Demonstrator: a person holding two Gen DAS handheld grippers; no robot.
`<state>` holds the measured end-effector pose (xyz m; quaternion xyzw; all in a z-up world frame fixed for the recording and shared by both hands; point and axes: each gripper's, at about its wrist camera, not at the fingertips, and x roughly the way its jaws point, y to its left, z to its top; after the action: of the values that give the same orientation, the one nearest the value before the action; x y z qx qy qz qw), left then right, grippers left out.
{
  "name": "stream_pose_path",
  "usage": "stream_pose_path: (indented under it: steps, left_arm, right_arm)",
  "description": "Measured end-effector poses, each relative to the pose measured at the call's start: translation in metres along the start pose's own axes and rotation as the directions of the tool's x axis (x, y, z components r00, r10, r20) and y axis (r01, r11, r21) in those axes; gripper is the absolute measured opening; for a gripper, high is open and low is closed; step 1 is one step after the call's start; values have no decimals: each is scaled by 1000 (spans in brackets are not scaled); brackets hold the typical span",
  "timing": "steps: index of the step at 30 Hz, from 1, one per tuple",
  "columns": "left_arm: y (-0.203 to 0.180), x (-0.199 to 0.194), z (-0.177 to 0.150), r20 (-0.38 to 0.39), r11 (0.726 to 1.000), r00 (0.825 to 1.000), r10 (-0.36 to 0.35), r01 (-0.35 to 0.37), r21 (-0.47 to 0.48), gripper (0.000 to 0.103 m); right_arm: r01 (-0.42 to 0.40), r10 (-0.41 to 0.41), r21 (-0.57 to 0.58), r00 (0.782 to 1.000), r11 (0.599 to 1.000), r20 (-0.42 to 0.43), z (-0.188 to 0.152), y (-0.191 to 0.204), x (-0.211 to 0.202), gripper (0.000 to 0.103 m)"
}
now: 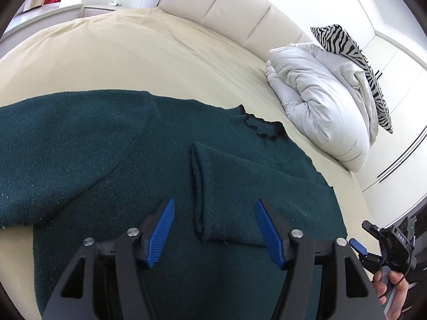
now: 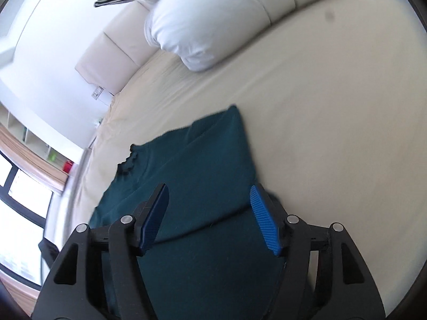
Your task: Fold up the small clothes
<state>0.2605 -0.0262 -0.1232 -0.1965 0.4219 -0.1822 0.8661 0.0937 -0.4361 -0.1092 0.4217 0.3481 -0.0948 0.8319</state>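
Both claws apart above sweater (image 1: 106, 160)

Both views bright, even daylight. Window (image 2: 21, 213) left of the right gripper (image 2: 209, 213) blown out to white. Left wrist view sharp; right wrist view soft w/ motion blur, esp. far ahead of the fingers. Strong fisheye bend, dark vignette at the corners. Shadows soft, faint.

A wide bed (image 1: 138, 53) with a cream sheet fills the room. At its far side stands a padded cream headboard (image 1: 226, 2), with a white duvet (image 1: 320, 101) and a zebra-striped pillow (image 1: 344, 45) bunched at the right. White walls; daylight comes through a dark-framed window (image 2: 18, 192).
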Motion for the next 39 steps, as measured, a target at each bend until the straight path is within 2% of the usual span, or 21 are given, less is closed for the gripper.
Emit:
stream_pose_path:
  steps: [1, 3, 6, 9, 10, 12, 13, 15, 19, 21, 23, 26, 29, 31, 33, 34, 35, 36, 39]
  left_arm:
    - [0, 2, -1, -4, 1000, 1000, 6, -6, 11, 66]
    - [-1, 5, -4, -2, 999, 1000, 19, -19, 32, 66]
    - [-5, 7, -6, 3, 998, 999, 42, -42, 54, 66]
    - [-4, 8, -6, 3, 998, 999, 44, -44, 51, 66]
    - [-3, 8, -6, 3, 998, 999, 40, -40, 48, 66]
    - [-1, 9, -6, 5, 998, 999, 35, -35, 43, 66]
    - [-1, 9, -6, 6, 998, 999, 36, -37, 46, 66]
    - [1, 6, -5, 11, 999, 1000, 21, -21, 36, 66]
    - [15, -20, -3, 26, 999, 1000, -5, 6, -38, 66]
    - [32, -49, -8, 50, 996, 999, -10, 14, -90, 66]
    - [51, -78, -15, 78, 990, 997, -6, 17, -137, 66]
    - [98, -134, -33, 140, 968, 990, 31, 5, -250, 66]
    - [157, -188, -52, 195, 916, 973, 120, -33, -399, 66]
    - [202, -222, -65, 236, 848, 957, 171, -21, -529, 66]
    - [239, -247, -75, 270, 779, 937, 220, -2, -627, 66]
    - [258, -258, -80, 284, 741, 927, 245, 9, -671, 67]
    - [271, -266, -83, 295, 715, 920, 256, 25, -699, 67]
    - [287, -273, -86, 313, 682, 911, 270, 49, -730, 67]
    - [314, -279, -88, 347, 624, 895, 279, 106, -774, 67]
  right_arm:
    - [-40, 42, 77, 999, 996, -28, -3, -8, 9, 63]
    - [-62, 73, 156, 995, 986, -66, -3, -22, 19, 63]
    - [-80, 94, 137, 991, 987, -100, -8, -22, 30, 62]
    - [-87, 97, 190, 994, 978, -46, -2, -31, 39, 59]
    - [-90, 96, 220, 995, 971, -16, 2, -40, 38, 55]
    - [-96, 102, 266, 995, 959, -8, 6, -57, 42, 33]
    - [-87, 92, 275, 996, 957, -5, 2, -62, 46, 27]
    - [-103, 105, 236, 995, 966, 6, -3, -61, 48, 23]
    - [-85, 92, 216, 996, 973, -22, -6, -51, 40, 26]
    - [-68, 76, 189, 997, 980, -31, -8, -42, 26, 29]
    - [-80, 81, 116, 997, 990, -3, -15, -28, 2, 29]
    - [-86, 85, 23, 996, 996, 24, -34, -4, -24, 29]
    - [-54, 65, -118, 993, 992, 94, -57, 28, -53, 30]
    - [-44, 77, -207, 985, 977, 157, -73, 54, -71, 39]
    - [-56, 112, -253, 970, 966, 213, -86, 74, -86, 73]
    - [-74, 143, -272, 959, 960, 245, -93, 86, -95, 80]
    - [-86, 164, -281, 950, 956, 265, -97, 95, -100, 89]
    - [-98, 180, -286, 943, 953, 278, -101, 103, -103, 91]
    - [-128, 214, -304, 939, 944, 269, -106, 127, -111, 91]
